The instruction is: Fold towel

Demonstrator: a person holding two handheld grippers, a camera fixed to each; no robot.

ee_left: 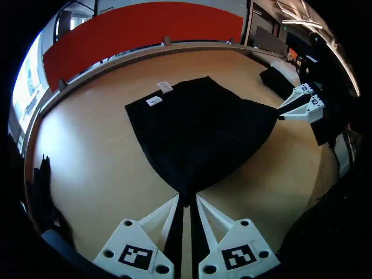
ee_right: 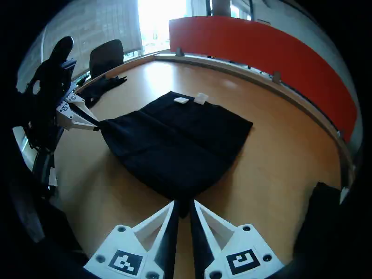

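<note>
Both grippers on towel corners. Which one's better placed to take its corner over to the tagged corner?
Left, likely. The left gripper is shut on the towel corner sharing a side edge with the white tags; the right gripper holds the corner diagonal to them.

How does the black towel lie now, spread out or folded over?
Spread out: the towel lies open on the table, one corner pinched in the left tongs, another in the right tongs. Layers: cannot tell.
</note>
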